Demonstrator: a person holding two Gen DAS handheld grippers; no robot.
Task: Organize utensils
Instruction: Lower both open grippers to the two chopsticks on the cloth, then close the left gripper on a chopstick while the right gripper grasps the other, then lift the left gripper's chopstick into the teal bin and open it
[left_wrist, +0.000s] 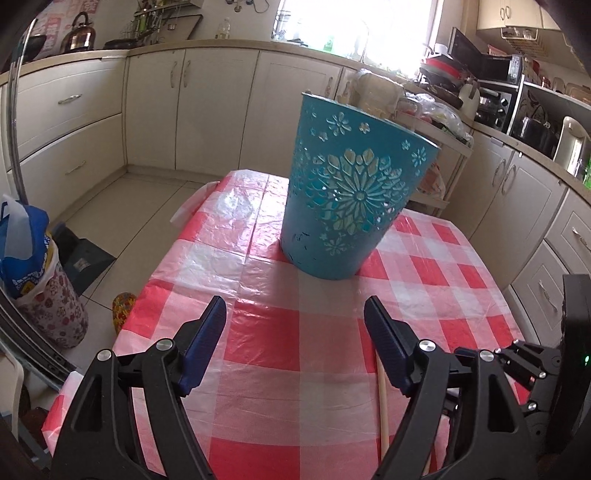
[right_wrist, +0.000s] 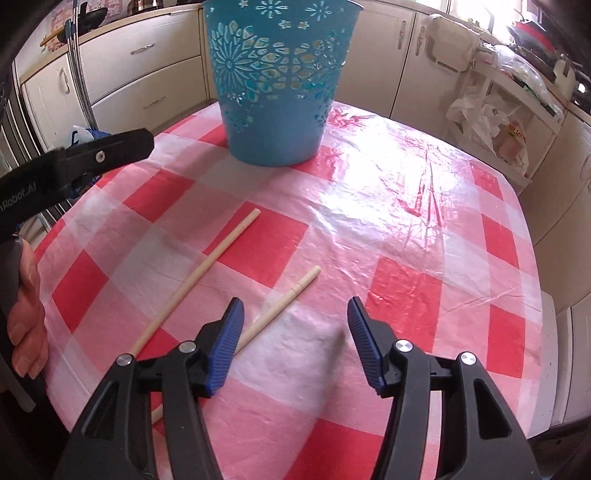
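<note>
Chopsticks (right_wrist: 201, 271) lie before the blue bucket (right_wrist: 275, 81); left gripper (left_wrist: 295, 345) and right gripper (right_wrist: 295, 341) gape wide.

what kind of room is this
Most likely a home kitchen: cream cabinets under a countertop, a kettle on it, a microwave at the right, and a checked tablecloth on the table.
</note>
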